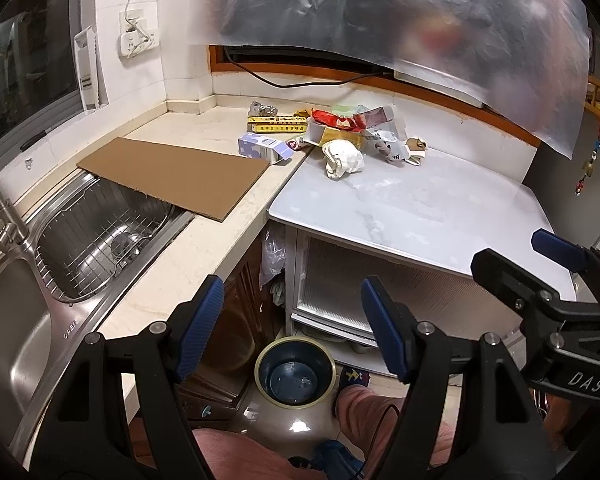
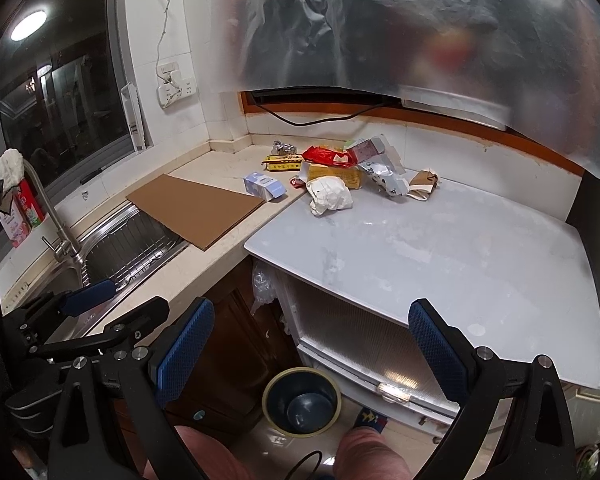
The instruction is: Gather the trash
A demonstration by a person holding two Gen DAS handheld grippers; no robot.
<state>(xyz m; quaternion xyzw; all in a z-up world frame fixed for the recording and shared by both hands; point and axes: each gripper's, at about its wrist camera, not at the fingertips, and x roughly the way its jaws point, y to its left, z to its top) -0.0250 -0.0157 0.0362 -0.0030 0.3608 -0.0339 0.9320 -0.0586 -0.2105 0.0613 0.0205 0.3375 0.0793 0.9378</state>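
A heap of trash lies at the far corner of the counter: a crumpled white paper wad [image 1: 343, 159] [image 2: 329, 197], a red wrapper [image 1: 332, 119] [image 2: 327, 156], a yellow box [image 1: 276, 124] [image 2: 283, 163], a pale blue carton [image 1: 265, 149] [image 2: 265, 187] and torn paper packs [image 1: 388, 142] [image 2: 384, 178]. A dark blue bin [image 1: 295, 372] [image 2: 302, 401] stands on the floor below. My left gripper [image 1: 292, 328] and right gripper [image 2: 312, 348] are both open and empty, held above the bin, well short of the trash.
A brown cardboard sheet [image 1: 176, 174] [image 2: 196, 210] overlaps the steel sink [image 1: 100, 232] with its tap [image 2: 56, 220]. The white marble tabletop [image 1: 412, 208] [image 2: 440, 256] tops a cabinet. A translucent plastic sheet [image 1: 400, 12] hangs above. The person's legs are beside the bin.
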